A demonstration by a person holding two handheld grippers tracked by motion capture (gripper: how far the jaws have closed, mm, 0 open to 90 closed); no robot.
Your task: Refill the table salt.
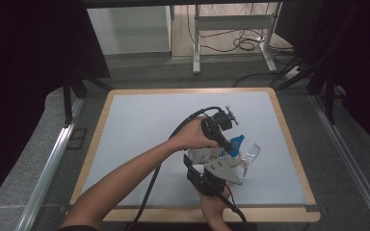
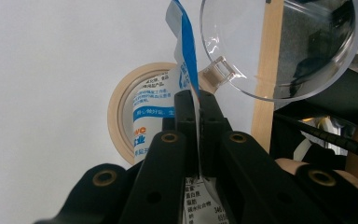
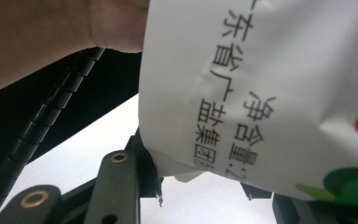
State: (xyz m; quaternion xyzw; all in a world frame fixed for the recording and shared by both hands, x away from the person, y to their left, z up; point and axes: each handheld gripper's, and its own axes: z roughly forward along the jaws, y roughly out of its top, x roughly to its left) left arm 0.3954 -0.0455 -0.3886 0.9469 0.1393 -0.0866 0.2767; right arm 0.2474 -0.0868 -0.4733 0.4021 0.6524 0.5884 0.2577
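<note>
A white bag (image 1: pixel 204 155) with black and blue print and a blue top edge (image 1: pixel 237 141) is held up over the mat between both grippers. My left gripper (image 1: pixel 232 148) reaches in from above and its jaws (image 2: pixel 197 100) are shut on the bag's blue-and-white top strip (image 2: pixel 184 56). From the near edge, my right gripper (image 1: pixel 212 161) points up at the bag. In the right gripper view the printed bag (image 3: pixel 261 84) sits between its jaws (image 3: pixel 200 181), pinched at its lower edge. A clear plastic bowl (image 1: pixel 250 154) stands just right of the bag.
A beige tape roll (image 2: pixel 121 102) lies on the mat under the bag, next to the clear bowl (image 2: pixel 279 42). The pale mat (image 1: pixel 173 115) has a wooden rim (image 1: pixel 289 139). A table frame and cables stand beyond the far edge.
</note>
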